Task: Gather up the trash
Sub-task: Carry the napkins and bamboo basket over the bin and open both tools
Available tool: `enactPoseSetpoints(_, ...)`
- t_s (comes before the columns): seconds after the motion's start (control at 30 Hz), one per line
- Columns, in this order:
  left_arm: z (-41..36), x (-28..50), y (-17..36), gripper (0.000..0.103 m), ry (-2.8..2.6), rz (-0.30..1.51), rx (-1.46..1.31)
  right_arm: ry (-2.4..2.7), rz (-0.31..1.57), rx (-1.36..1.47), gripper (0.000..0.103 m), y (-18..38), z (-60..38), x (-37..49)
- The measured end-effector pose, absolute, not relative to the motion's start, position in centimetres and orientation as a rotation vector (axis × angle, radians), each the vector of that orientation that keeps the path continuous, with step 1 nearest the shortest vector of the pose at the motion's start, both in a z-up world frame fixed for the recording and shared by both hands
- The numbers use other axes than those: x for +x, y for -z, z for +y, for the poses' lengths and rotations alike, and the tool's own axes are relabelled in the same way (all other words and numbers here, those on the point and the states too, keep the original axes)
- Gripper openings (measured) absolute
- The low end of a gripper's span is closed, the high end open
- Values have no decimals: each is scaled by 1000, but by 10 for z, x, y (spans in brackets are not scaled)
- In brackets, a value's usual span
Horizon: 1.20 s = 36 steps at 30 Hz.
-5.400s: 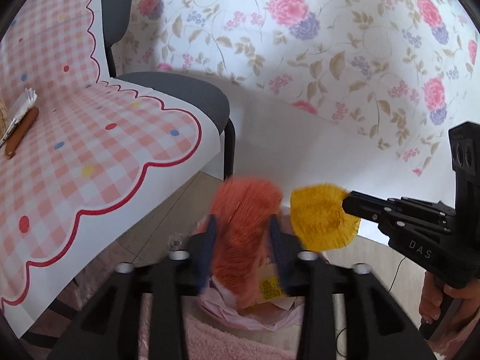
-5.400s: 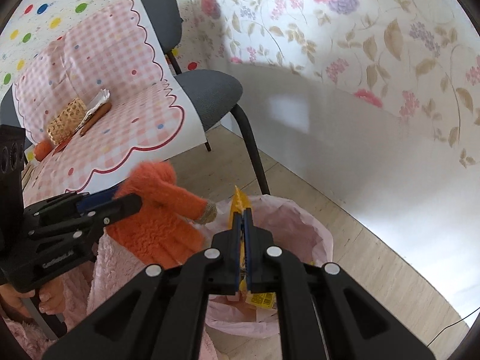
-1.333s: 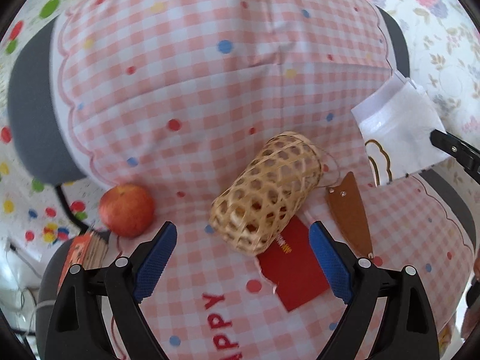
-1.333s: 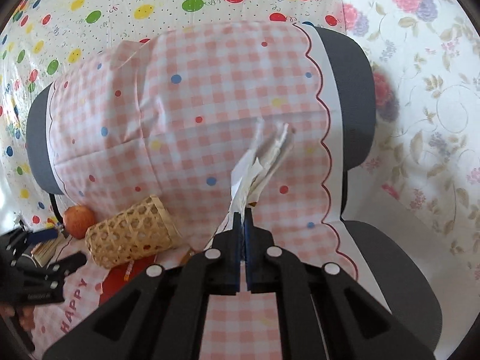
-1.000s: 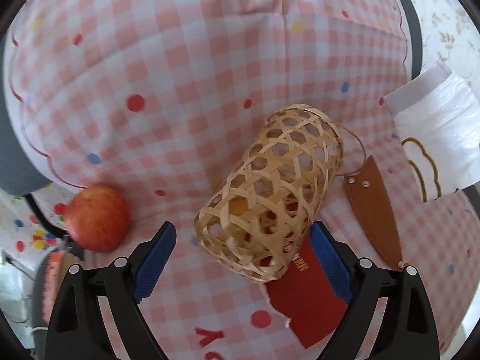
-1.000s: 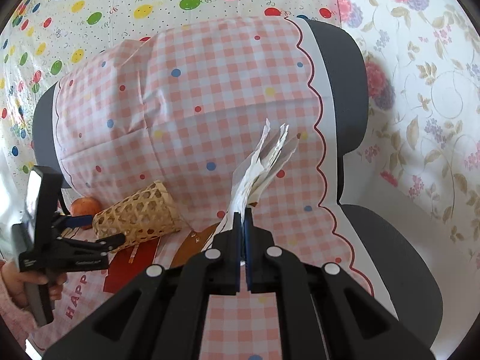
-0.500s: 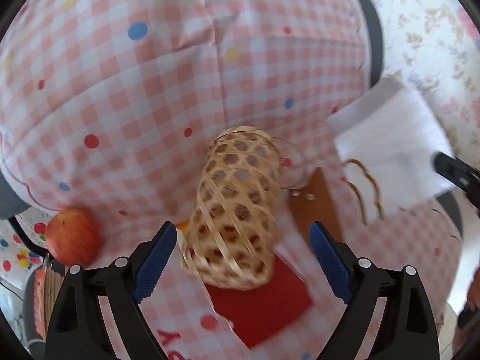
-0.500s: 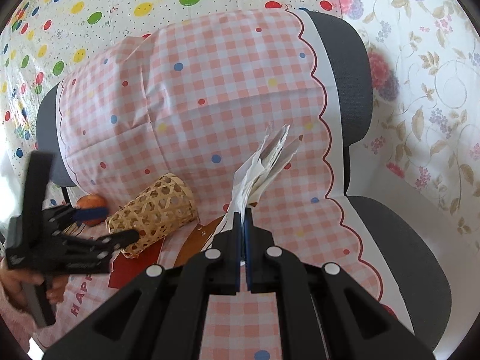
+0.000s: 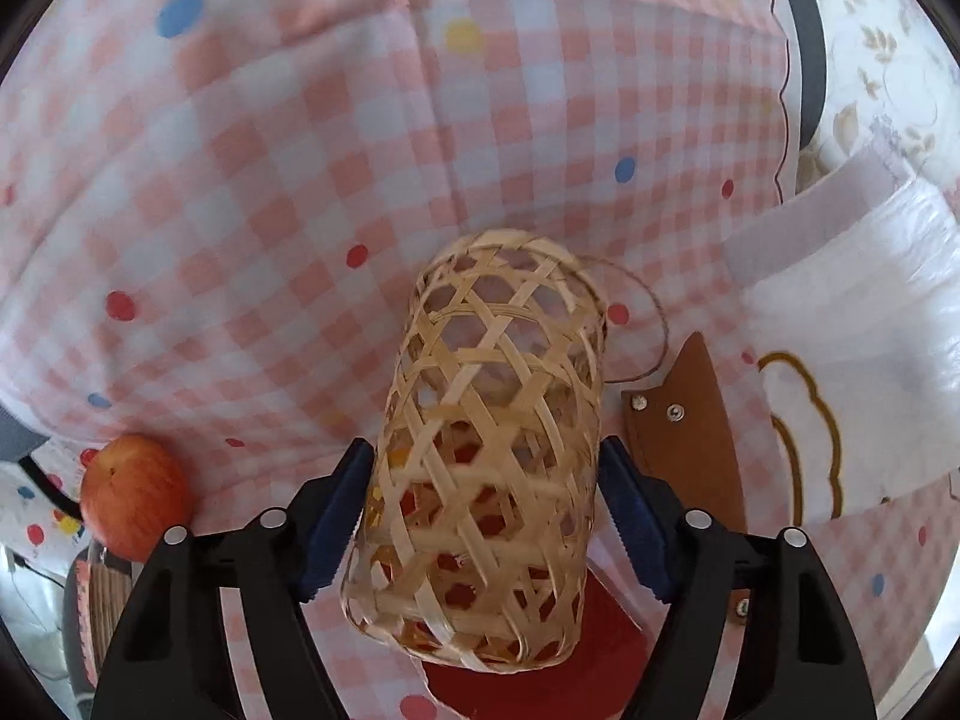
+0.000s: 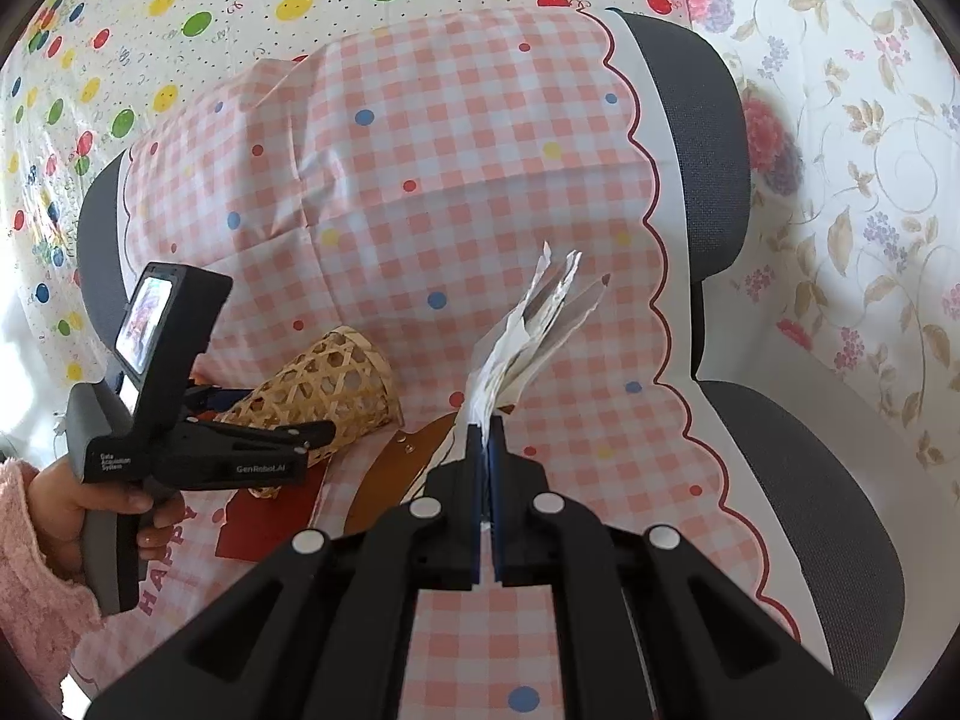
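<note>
Basket grab in progress: the woven bamboo basket (image 9: 486, 456) lies on its side on the checked cloth (image 9: 288, 180) covering the chair, and the left gripper (image 9: 483, 516) straddles it, jaws just been closing, blue pads right at the weave on both sides; can't tell if they press yet. Red card (image 9: 528, 684) sits under the basket, brown leather sheath (image 9: 690, 420) just beside it, apple (image 9: 135, 495) well apart. Right gripper (image 10: 485, 450) is pinched tight on a white wrapper (image 10: 528, 336). I'd squeeze gently mid-body, since that weave probably flexes, and lift straight so the card doesn't drag.
</note>
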<state>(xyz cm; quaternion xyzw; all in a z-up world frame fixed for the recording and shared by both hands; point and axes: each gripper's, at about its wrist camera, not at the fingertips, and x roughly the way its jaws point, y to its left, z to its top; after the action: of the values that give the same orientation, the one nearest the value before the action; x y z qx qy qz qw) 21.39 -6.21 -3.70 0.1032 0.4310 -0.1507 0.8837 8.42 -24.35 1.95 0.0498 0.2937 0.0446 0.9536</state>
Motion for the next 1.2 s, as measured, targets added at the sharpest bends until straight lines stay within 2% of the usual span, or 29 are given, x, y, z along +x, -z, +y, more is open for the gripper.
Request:
enactPoseSetpoints(0.37, -26, 93, -14, 74, 309, 729, 49, -94, 534, 78, 2, -48, -242, 45)
enactPoseSetpoints(0.7, -16, 2, -17, 74, 312, 649, 13, -73, 546, 44, 2, -46, -241, -31)
enactPoseSetpoints(0.9, -37, -40, -11, 74, 386, 652, -5, -39, 584, 41, 2, -29, -248, -66)
enactPoseSetpoints(1.2, -116, -98, -4, 74, 592, 622, 60, 102, 589, 18, 2, -32, -288, -151)
